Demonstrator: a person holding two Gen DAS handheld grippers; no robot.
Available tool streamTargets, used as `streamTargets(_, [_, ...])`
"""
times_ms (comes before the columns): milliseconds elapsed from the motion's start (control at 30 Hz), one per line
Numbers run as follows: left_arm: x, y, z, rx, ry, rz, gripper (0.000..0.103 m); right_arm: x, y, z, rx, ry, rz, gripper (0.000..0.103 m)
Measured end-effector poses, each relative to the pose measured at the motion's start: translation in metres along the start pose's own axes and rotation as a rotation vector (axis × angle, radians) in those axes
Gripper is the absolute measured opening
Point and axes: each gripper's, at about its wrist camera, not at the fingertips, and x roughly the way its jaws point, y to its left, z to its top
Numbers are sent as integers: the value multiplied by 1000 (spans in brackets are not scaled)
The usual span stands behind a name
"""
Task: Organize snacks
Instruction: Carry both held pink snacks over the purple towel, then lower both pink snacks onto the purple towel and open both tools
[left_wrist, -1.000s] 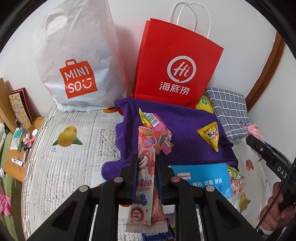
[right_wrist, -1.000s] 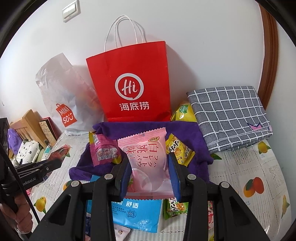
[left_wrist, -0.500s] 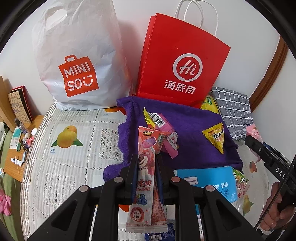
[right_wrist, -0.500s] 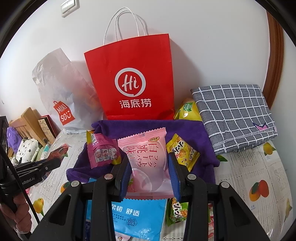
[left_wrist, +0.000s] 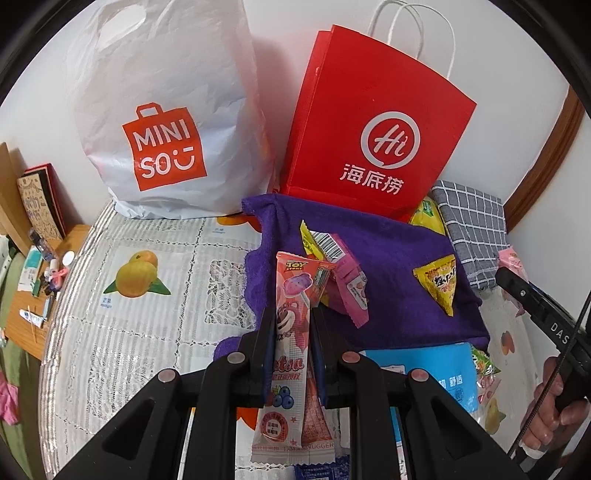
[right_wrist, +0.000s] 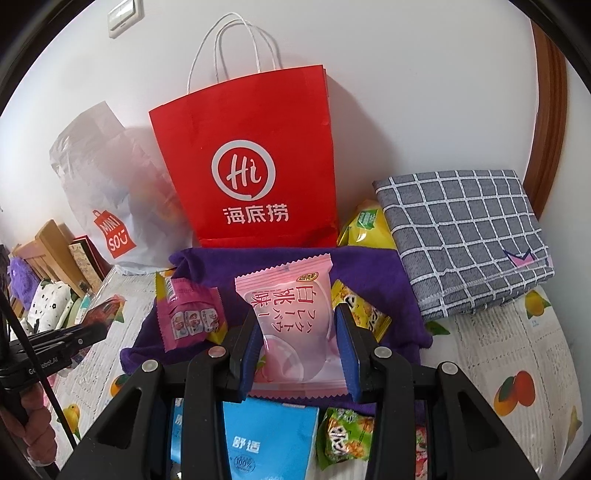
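The left gripper (left_wrist: 291, 325) is clamped on a long pink lollipop packet (left_wrist: 290, 354), held upright above the table's fruit-print cloth (left_wrist: 147, 295). The right gripper (right_wrist: 301, 332) is clamped on a pink peach-flavour snack packet (right_wrist: 291, 317), held over the purple towel (right_wrist: 369, 266). On that towel lie a pink packet with a barcode (left_wrist: 343, 273) and a yellow triangular snack (left_wrist: 441, 282), well apart from each other. Behind the towel a red paper bag (right_wrist: 251, 155) stands against the wall; its inside is hidden. Beside it stands a white plastic bag (left_wrist: 166, 110), bulging, contents unclear. A yellow chip bag (right_wrist: 364, 225) sits between the red bag and a folded grey checked cloth (right_wrist: 461, 236). A blue tissue pack (right_wrist: 269, 439) lies just below the towel.
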Motion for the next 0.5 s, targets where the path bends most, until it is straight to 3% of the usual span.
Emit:
streamTargets(267, [11, -1, 7, -5, 15, -1, 17, 27, -18, -2, 25, 10, 9, 38])
streamTargets(500, [26, 1, 15, -25, 27, 8, 17, 60, -23, -8, -6, 97, 32, 38])
